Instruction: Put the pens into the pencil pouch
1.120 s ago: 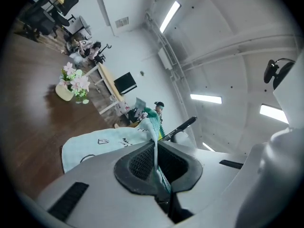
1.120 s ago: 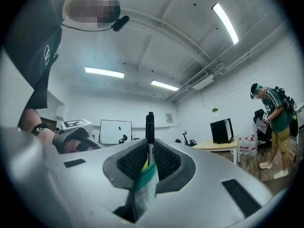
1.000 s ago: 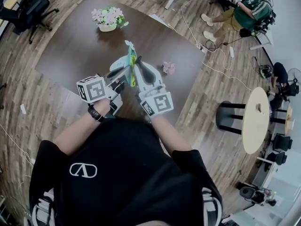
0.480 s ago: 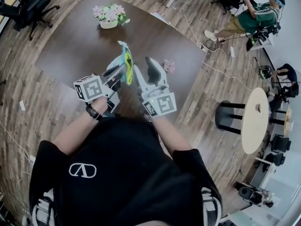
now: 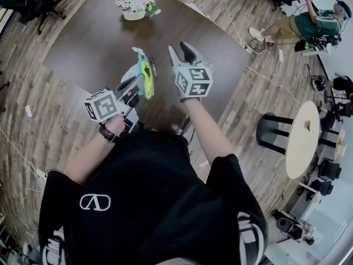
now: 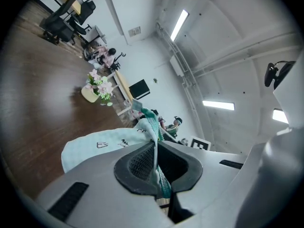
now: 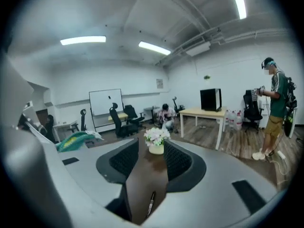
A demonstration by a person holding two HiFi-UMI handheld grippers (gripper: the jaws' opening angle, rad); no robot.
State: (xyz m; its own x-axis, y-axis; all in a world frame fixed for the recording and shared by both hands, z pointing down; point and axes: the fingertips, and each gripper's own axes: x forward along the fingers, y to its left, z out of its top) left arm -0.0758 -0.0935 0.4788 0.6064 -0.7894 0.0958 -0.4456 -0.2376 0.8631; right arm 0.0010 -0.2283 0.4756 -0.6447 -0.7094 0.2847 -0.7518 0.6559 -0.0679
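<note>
Pouch (image 5: 141, 73) of soft pale-teal fabric with a green and yellow panel hangs limp. Its edge is pinched flat between the ribbed black pads of the left hand-held gripper (image 5: 140, 80), which is clenched on it above the counter (image 5: 88, 43). A slim dark pen (image 7: 150, 204) lies on the smooth dark-brown wood below and ahead of the right hand-held gripper (image 5: 180, 48). Its jaws stand apart, have just been narrowing slightly, and grip nothing. Beyond it sits a pot of flowers (image 5: 134, 3).

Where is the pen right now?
In the head view, the pen lies on the brown table, just right of the pencil pouch and left of the right gripper.
</note>
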